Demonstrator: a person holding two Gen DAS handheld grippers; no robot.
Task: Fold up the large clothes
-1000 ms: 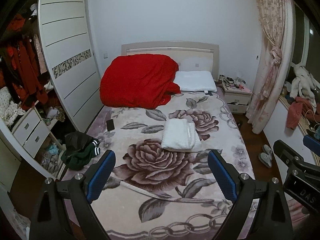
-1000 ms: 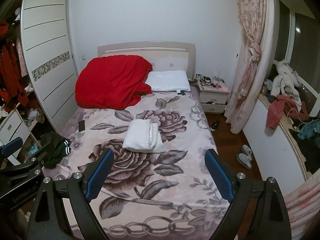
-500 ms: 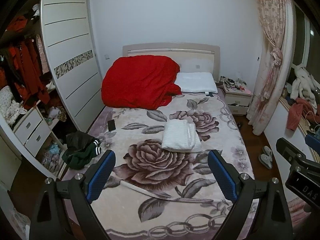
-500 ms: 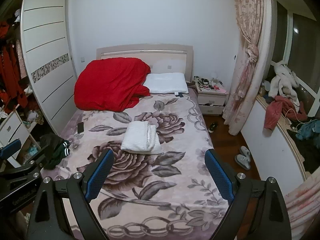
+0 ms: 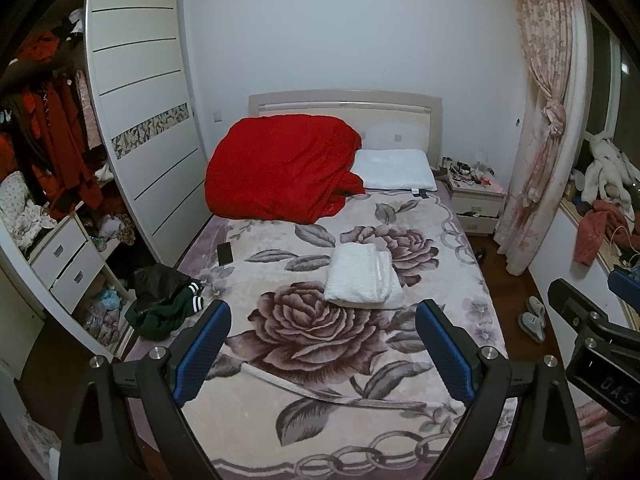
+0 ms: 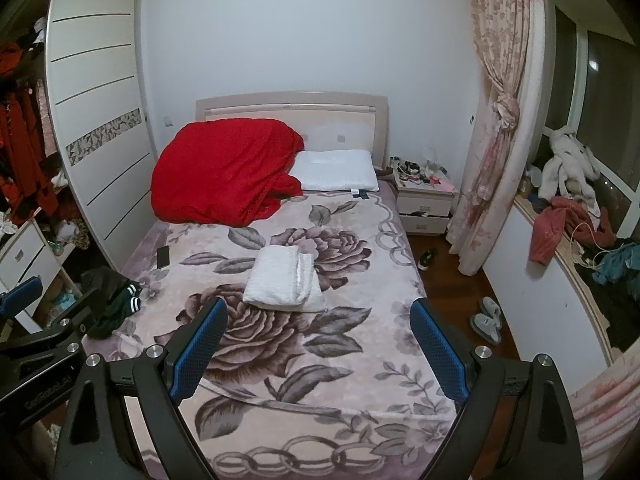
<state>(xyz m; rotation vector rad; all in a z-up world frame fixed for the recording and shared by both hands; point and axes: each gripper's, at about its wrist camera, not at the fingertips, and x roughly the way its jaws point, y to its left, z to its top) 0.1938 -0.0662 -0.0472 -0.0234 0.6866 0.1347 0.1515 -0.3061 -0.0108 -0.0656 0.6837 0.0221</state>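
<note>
Change: both views now show a little more of the room than before; the tools seem to draw back from the bed [image 5: 280, 420].
Meaning: folding looks finished.
Towel [image 5: 362, 276]: folded, in the middle of the bed.
Left tool [image 5: 322, 350]: wide open, empty.
Right tool [image 6: 318, 346]: wide open, empty.
Only right view: shoe [image 6: 427, 258] on the floor right of the bed.

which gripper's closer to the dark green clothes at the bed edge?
Left. The left gripper is open just right of the dark green clothes; the right gripper, also open, sits farther right, beyond it.
</note>
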